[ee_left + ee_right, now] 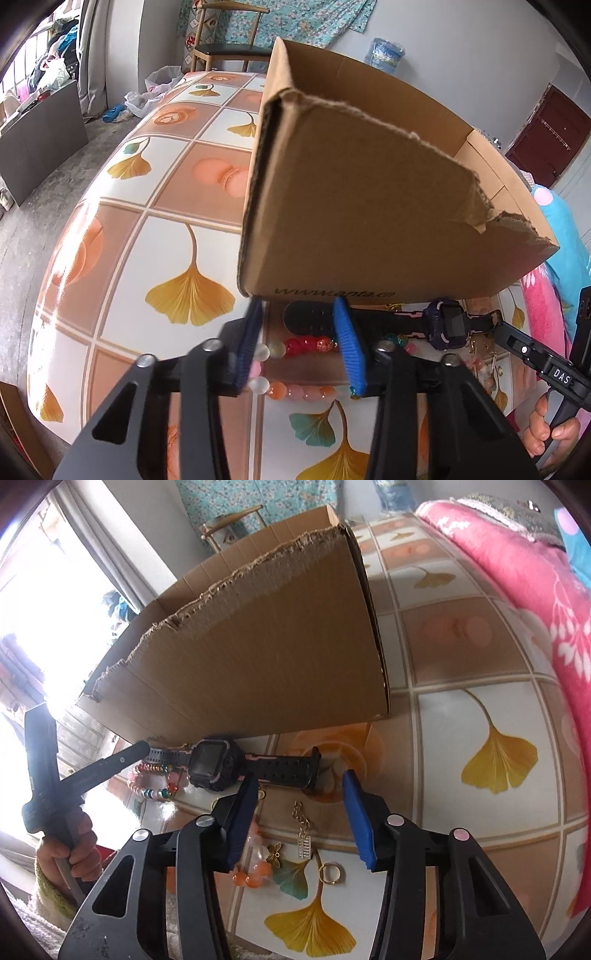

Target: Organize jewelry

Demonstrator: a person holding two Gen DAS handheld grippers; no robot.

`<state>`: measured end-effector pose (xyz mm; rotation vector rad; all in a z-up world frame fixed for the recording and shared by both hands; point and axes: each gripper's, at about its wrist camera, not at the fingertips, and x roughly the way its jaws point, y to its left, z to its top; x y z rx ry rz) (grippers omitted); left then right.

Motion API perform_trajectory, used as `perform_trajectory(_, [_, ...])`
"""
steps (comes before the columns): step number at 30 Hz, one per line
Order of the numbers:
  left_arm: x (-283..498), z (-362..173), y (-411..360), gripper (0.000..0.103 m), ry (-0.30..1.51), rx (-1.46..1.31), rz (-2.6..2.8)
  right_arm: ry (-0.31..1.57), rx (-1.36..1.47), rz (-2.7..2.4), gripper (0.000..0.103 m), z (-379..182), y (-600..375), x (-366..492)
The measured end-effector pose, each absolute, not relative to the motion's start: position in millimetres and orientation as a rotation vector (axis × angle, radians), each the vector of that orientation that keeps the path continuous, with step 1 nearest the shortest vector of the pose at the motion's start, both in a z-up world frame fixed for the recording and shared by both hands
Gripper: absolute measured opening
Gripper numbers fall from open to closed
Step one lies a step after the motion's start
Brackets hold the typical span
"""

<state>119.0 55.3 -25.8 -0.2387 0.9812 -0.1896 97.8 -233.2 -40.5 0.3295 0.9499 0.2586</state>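
Flanking the watch [212, 764], both hand-held grippers gape beside box [258, 657].

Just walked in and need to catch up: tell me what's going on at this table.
A person holds a gripper in each hand over jewelry lying in front of a cardboard box. Both are open and hold nothing. The left gripper hovers over bead bracelets near the watch. The right gripper hovers above a gold chain, with a ring nearby. Nothing visibly boxed yet.
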Motion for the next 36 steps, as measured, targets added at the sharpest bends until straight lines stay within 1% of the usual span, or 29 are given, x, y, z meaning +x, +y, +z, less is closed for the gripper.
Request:
perform_trajectory(1, [119.0, -26.5, 55.3, 0.028, 0.987, -0.258, -0.211, 0.950, 0.325, 0.261, 0.043, -40.5, -232.0, 98.0])
perform_trajectory(5, [117.0, -24.9, 52.1, 0.027, 0.977, -0.282, -0.251, 0.948, 0.324, 0.265, 0.040, -41.3, -232.1, 99.5])
perform_trajectory(12, [106.8, -8.5, 51.8, 0.027, 0.895, -0.318, -0.338, 0.943, 0.325, 0.261, 0.040, -40.2, -230.0, 102.2])
perform_trajectory(24, [112.1, -18.1, 37.3, 0.027, 0.923, -0.321, -0.348, 0.938, 0.314, 0.256, 0.040, -40.9, -229.5, 101.0])
perform_trajectory(25, [111.5, -17.6, 35.1, 0.024, 0.921, -0.296, -0.334, 0.937, 0.314, 0.255, 0.040, -41.0, -229.2, 101.0])
perform_trajectory(26, [111.2, -15.8, 30.1, 0.018, 0.915, -0.251, -0.312, 0.936, 0.313, 0.255, 0.040, -41.0, -228.7, 100.9])
perform_trajectory(27, [110.8, -14.9, 27.1, 0.016, 0.910, -0.218, -0.298, 0.934, 0.312, 0.255, 0.040, -41.1, -228.3, 100.3])
perform_trajectory(29, [110.5, -13.6, 18.6, 0.005, 0.904, -0.137, -0.254, 0.933, 0.304, 0.256, 0.040, -40.9, -228.1, 100.0])
perform_trajectory(36, [108.6, -16.2, 8.8, 0.004, 0.904, -0.019, -0.204, 0.936, 0.340, 0.225, 0.040, -35.9, -245.5, 97.4])
